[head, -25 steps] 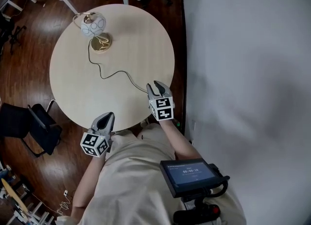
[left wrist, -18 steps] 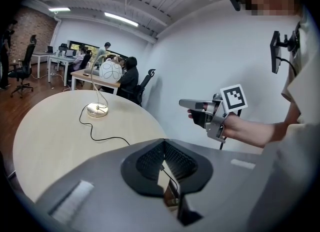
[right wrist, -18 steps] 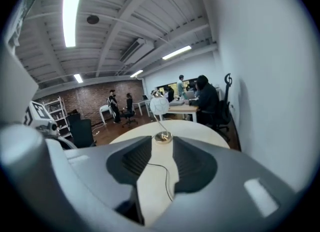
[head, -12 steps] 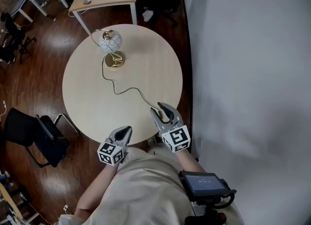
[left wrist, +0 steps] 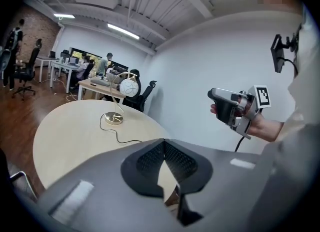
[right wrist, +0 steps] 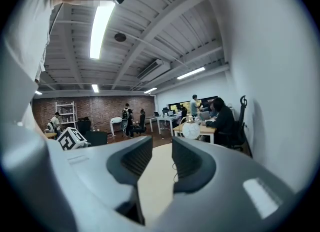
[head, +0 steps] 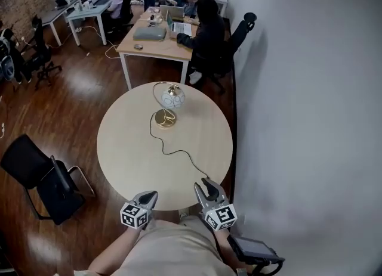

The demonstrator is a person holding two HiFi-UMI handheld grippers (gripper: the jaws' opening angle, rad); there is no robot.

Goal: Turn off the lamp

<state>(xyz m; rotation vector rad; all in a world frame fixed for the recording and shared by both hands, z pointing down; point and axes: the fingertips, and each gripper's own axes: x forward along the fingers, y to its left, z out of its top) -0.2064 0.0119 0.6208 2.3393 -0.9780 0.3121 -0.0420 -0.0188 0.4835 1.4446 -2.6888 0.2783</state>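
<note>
Listing from the near edge outward. Left gripper (head: 150,195): held at the near rim of the round table (head: 128,155), jaw tips pressed together with nothing between them. Right gripper (head: 202,183): just beside the same rim, jaws spread, with only tabletop showing in the gap. Black cord (head: 173,149): the one item lying between the grippers and the lamp, winding from the lamp base across the pale wood to the near edge by the right gripper.

Surroundings:
- black chair (head: 36,176) on the dark wood floor, left of the table
- white wall (head: 298,90) along the right
- wooden desk (head: 152,45) with laptops beyond the table
- seated person in black (head: 206,36) at that desk

Lamp (head: 172,98): stands upright on the far half of the table, near the far rim and well apart from both grippers. It has a white patterned globe shade, a thin gold arched stem and a round gold base. Whether it is lit cannot be told.
</note>
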